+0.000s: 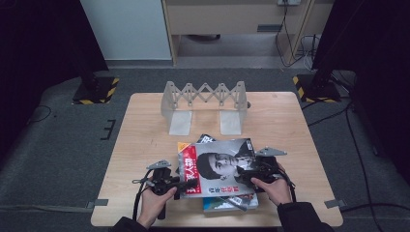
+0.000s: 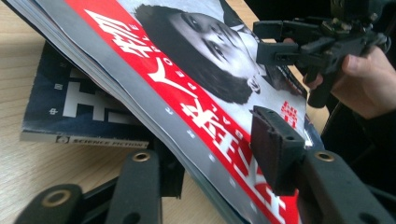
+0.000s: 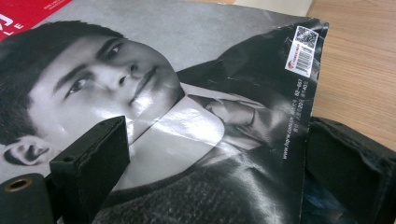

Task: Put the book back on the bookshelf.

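A magazine (image 1: 220, 166) with a black-and-white portrait cover and a red band lies tilted on a stack near the table's front edge. My left gripper (image 1: 180, 186) is shut on its red-band side. In the left gripper view, one jaw sits under the magazine (image 2: 187, 79) and the other pad presses on the cover, with the left gripper (image 2: 210, 149) lifting that edge. My right gripper (image 1: 246, 175) is at the opposite edge and stands open. In the right gripper view, the magazine (image 3: 187, 93) passes loosely through the right gripper (image 3: 215, 140), one jaw over the cover and one past the edge.
A dark blue book (image 2: 79, 107) lies flat beneath the magazine, and more printed matter (image 1: 229, 203) sticks out at the front. A grey folding rack (image 1: 204, 96) stands at the back of the wooden table (image 1: 145, 125). The right gripper (image 2: 271, 39) and its hand appear in the left gripper view.
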### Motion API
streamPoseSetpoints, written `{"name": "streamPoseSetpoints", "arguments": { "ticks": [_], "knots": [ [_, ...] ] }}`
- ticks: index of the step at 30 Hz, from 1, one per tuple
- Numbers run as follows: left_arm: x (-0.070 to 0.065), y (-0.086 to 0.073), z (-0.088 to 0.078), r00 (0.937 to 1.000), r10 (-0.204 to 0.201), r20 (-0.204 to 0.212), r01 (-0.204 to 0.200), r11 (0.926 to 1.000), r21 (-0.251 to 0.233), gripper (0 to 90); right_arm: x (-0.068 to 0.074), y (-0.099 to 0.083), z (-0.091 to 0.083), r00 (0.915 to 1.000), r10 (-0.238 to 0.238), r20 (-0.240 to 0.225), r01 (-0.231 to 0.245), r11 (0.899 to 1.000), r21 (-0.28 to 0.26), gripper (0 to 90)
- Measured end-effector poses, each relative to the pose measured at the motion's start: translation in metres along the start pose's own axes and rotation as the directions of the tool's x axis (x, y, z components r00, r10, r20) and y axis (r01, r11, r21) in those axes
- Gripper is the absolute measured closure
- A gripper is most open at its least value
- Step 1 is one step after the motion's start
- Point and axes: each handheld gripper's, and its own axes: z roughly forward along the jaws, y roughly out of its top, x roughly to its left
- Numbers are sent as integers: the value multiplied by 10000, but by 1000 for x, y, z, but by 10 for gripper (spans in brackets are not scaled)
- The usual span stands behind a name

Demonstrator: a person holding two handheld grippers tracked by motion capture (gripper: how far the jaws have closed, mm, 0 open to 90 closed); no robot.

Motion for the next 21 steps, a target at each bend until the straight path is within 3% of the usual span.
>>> {"name": "streamPoseSetpoints", "arguments": {
  "ticks": [5,11,21],
  "knots": [
    [-1,3,-1,9999,-143,-3,143,9999,-60,641,0,0,-1,10000,36,-28,-36,10000,20,77],
    [-10,12,-5,9993,92,-368,-91,10000,8,721,-5,2,-4,9996,231,-148,-233,9996,-147,95],
    [-13,27,-11,9981,-356,-502,343,9990,-273,823,-19,4,-15,9986,484,219,-470,9968,-641,97]
  ]
}}
